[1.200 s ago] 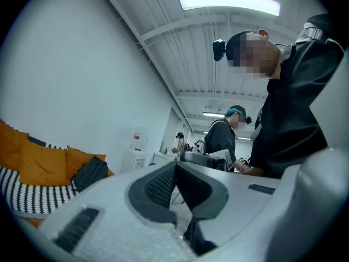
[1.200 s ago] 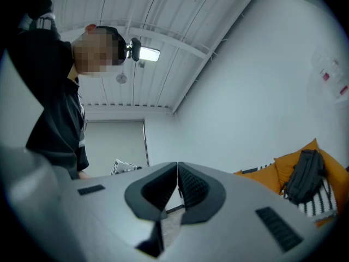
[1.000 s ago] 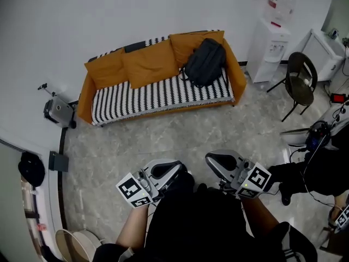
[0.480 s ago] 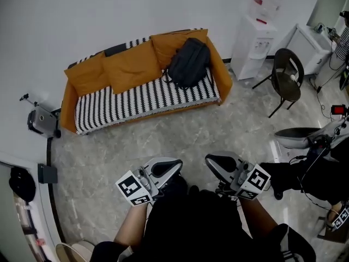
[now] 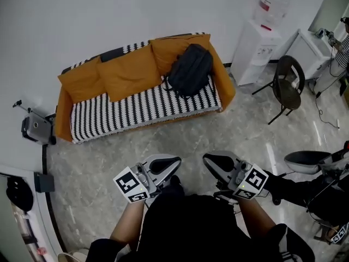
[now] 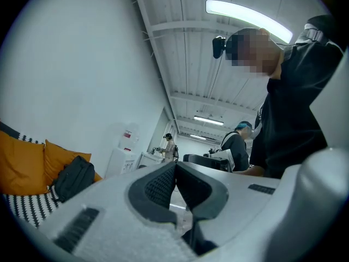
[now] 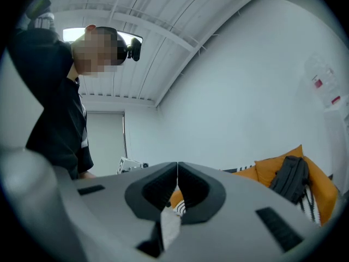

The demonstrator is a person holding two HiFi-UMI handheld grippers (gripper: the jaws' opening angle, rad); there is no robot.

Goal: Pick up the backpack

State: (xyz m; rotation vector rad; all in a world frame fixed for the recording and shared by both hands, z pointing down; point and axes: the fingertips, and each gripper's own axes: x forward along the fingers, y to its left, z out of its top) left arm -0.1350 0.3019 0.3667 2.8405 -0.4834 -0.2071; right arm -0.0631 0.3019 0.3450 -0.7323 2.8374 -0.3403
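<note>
2 grippers hover well short of the sofa point(image 5: 125, 109), both clenched on nothing: the left gripper point(image 5: 165, 164) and the right gripper point(image 5: 214, 161) each show jaws pressed together. The black backpack point(image 5: 190, 70) leans on an orange cushion point(image 5: 177, 48) at the sofa's right end. Just past that end stands a water dispenser point(image 5: 255, 52); its red label point(image 5: 265, 5) is too small to read.
</note>
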